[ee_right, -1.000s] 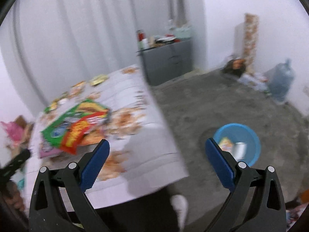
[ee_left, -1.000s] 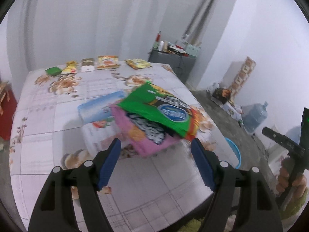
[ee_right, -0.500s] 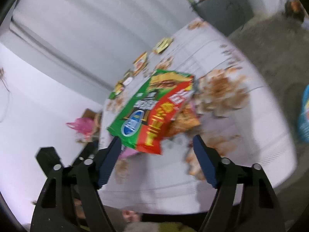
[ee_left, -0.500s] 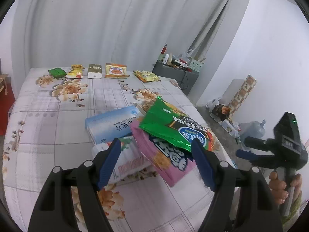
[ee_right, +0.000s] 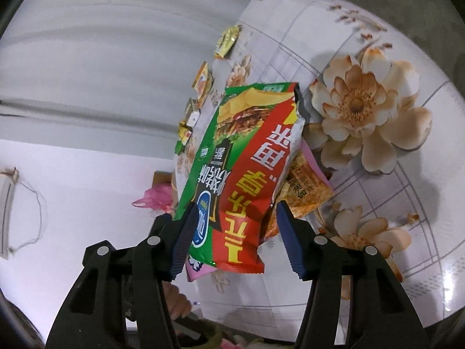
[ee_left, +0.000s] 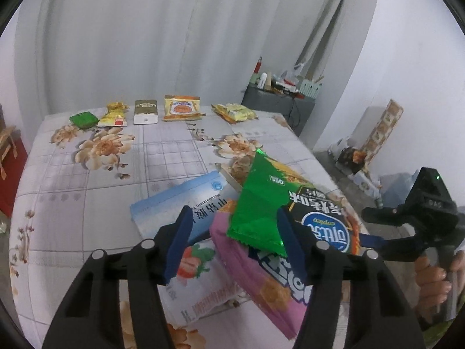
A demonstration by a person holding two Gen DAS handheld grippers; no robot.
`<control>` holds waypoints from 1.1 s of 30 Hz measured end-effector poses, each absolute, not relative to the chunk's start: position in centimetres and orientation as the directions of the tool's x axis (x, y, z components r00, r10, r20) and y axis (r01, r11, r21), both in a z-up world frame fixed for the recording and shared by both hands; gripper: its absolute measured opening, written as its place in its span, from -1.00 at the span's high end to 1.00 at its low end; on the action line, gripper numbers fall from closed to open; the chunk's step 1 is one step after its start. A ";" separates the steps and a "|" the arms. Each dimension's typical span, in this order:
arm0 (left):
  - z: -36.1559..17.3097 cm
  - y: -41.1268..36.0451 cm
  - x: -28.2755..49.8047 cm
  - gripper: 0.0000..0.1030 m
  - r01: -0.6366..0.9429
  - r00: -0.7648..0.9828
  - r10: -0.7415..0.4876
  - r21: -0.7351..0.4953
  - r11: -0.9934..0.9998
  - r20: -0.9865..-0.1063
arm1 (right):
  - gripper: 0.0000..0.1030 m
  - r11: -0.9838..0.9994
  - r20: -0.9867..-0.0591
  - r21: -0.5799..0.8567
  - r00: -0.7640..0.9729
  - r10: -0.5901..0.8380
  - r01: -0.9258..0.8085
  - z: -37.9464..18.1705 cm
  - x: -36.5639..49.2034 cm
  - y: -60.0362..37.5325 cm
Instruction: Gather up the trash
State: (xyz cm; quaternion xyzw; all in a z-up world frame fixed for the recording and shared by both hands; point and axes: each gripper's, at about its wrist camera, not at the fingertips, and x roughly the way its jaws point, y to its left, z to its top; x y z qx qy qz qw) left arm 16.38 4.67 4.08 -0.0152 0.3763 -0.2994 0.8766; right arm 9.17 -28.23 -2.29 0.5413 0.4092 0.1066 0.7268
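Left gripper: left gripper (ee_left: 234, 242) is hovering spread apart, gripping nothing, over the wrapper pile near the front edge of the surface (ee_left: 87, 180); it has lowered and moved in since half a second ago.
Pile, left side: light blue flat cardboard box (ee_left: 180, 203) is lying under a white pouch with a strawberry print (ee_left: 200, 285).
Pile, middle: pink crinkled snack bag (ee_left: 261, 279) is lying beneath the green and red foil chip bag (ee_left: 279, 206), whose near corner is reaching up between the left gripper's fingers.
Right gripper: right gripper (ee_right: 232, 237) is spread wide around the chip bag's bottom edge, not yet squeezing; a second ago it was pointing at the floor and the blue basin.
Meaning: both tools have converged on the same bag, so a grasp looks close.
Far row: five small packets, among them a green square packet (ee_left: 83, 119) and a yellow biscuit packet (ee_left: 181, 107), are lying untouched along the far edge.
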 end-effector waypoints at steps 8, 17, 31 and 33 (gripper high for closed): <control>2.6 3.5 16.9 0.15 0.517 0.512 -0.521 -0.240 0.822 -0.683 | 0.01 0.302 -0.415 0.910 0.642 0.645 0.285 -3.4 9.6 -29.1; 2.4 3.7 16.9 0.34 0.505 0.512 -0.516 -0.246 0.827 -0.686 | 0.33 0.226 -0.343 0.939 0.661 0.668 0.258 -4.2 9.5 -29.4; 2.3 3.4 16.5 0.43 0.521 0.495 -0.527 -0.250 0.816 -0.690 | 0.44 0.216 -0.334 0.942 0.653 0.680 0.257 -4.1 10.5 -28.7; 2.6 3.6 16.4 0.43 0.522 0.503 -0.534 -0.254 0.814 -0.680 | 0.53 0.219 -0.318 0.948 0.666 0.674 0.232 -3.6 10.4 -28.8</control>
